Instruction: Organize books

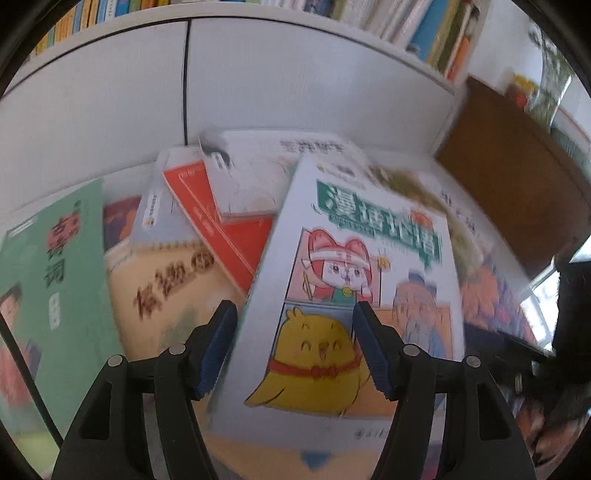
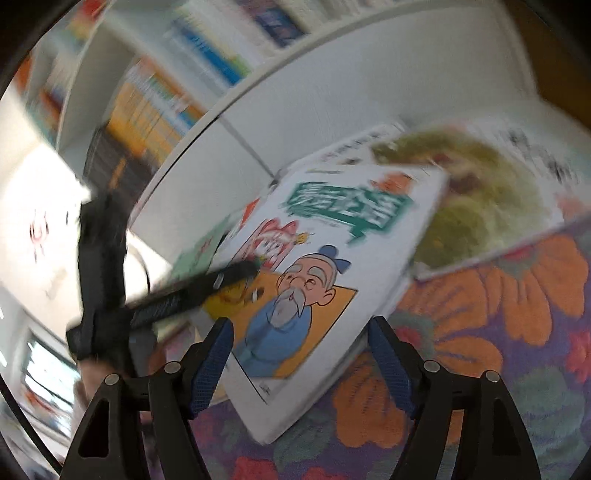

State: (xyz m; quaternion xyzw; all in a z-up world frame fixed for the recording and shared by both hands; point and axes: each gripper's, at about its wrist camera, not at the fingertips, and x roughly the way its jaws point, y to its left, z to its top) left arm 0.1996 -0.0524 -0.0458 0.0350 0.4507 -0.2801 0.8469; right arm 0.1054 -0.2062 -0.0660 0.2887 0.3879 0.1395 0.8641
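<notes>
A white comic book (image 1: 351,280) with a yellow chick and a green title lies on top of a loose pile of books. My left gripper (image 1: 295,332) hovers over its near end, open, with blue pads apart and not pressing on anything. In the right wrist view the same comic book (image 2: 314,280) shows an old man in blue. Its near corner sits between the fingers of my open right gripper (image 2: 303,339), which do not press on it. One of the left gripper's fingers (image 2: 229,276) reaches across the cover from the left, blurred.
Under and around the comic lie a green book (image 1: 55,258), a cream book (image 1: 166,280), a red book (image 1: 221,221) and a white one (image 1: 251,177). A leafy-covered book (image 2: 472,206) rests on a floral surface (image 2: 480,314). Behind stands a white cabinet (image 1: 295,81) with shelved books (image 1: 424,26). A brown board (image 1: 517,177) is at right.
</notes>
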